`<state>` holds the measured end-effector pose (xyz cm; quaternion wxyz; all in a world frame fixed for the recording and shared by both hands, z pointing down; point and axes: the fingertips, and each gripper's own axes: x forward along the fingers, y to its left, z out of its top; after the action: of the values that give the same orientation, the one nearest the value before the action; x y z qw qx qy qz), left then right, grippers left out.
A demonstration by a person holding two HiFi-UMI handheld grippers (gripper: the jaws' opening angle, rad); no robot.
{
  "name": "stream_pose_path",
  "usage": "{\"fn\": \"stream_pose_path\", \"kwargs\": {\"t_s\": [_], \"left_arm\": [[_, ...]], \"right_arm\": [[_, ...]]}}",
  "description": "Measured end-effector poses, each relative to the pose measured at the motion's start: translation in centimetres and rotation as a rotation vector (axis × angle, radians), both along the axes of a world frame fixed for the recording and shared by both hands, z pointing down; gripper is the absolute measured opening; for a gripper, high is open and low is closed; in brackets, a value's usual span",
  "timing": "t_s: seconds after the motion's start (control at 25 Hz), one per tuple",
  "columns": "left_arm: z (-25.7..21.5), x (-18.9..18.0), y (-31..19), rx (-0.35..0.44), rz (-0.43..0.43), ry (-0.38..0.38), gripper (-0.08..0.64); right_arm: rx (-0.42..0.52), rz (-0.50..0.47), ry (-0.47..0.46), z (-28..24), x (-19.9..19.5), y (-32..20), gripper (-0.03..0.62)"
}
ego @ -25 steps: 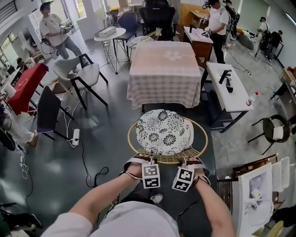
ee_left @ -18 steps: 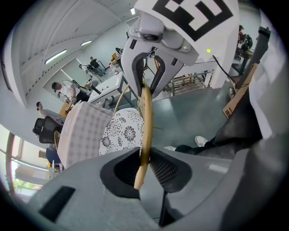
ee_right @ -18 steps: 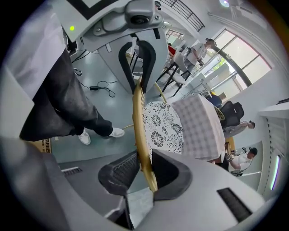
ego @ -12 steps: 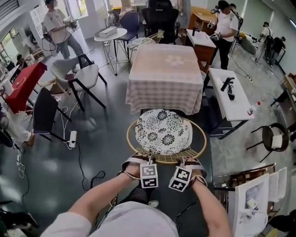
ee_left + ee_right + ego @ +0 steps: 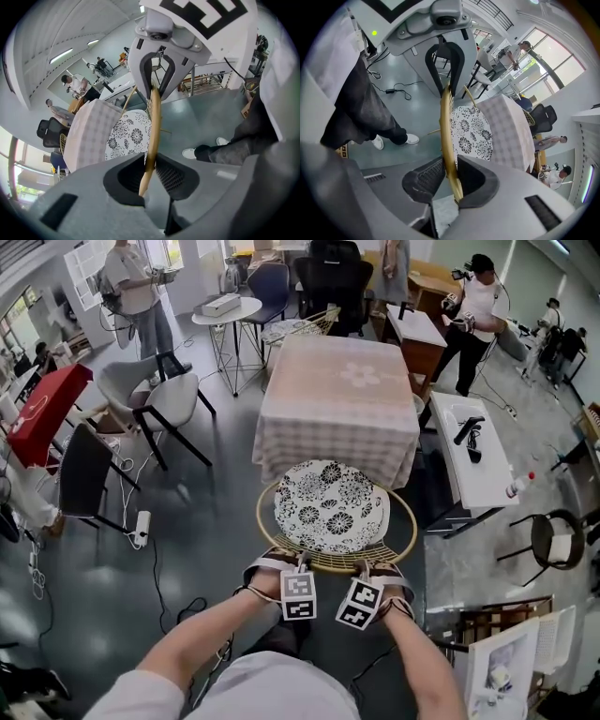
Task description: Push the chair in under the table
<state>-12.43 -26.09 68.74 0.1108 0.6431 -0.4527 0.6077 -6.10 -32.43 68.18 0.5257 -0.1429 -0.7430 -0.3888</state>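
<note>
A round rattan chair with a golden rim (image 5: 265, 529) and a black-and-white floral cushion (image 5: 328, 505) stands in front of the table (image 5: 339, 390), which wears a checked cloth. The cushion's far edge meets the cloth's hem. My left gripper (image 5: 284, 564) is shut on the near arc of the rim, which runs between its pads (image 5: 153, 117). Beside it, my right gripper (image 5: 379, 570) holds the same rim (image 5: 446, 122), and its jaws are closing a little more on it. Both point steeply down.
A white bench (image 5: 473, 451) stands right of the table. Grey chairs (image 5: 155, 395) and a black chair (image 5: 84, 474) stand to the left, with a power strip and cables (image 5: 141, 526) on the floor. People work at the back of the room.
The chair and both grippers have moved forward toward the table. The cushion's far edge now reaches the cloth's hem. Both grips on the rim stay the same.
</note>
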Motion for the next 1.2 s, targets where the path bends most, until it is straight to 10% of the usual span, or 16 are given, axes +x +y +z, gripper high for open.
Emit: {"fn": "stream_pose_path", "kwargs": {"t_s": [1.2], "left_arm": [[-0.1, -14.2, -11.0, 0.003, 0.013, -0.004, 0.075]], "right_arm": [[0.021, 0.071, 0.018, -0.1, -13.9, -10.7, 0.067]]}}
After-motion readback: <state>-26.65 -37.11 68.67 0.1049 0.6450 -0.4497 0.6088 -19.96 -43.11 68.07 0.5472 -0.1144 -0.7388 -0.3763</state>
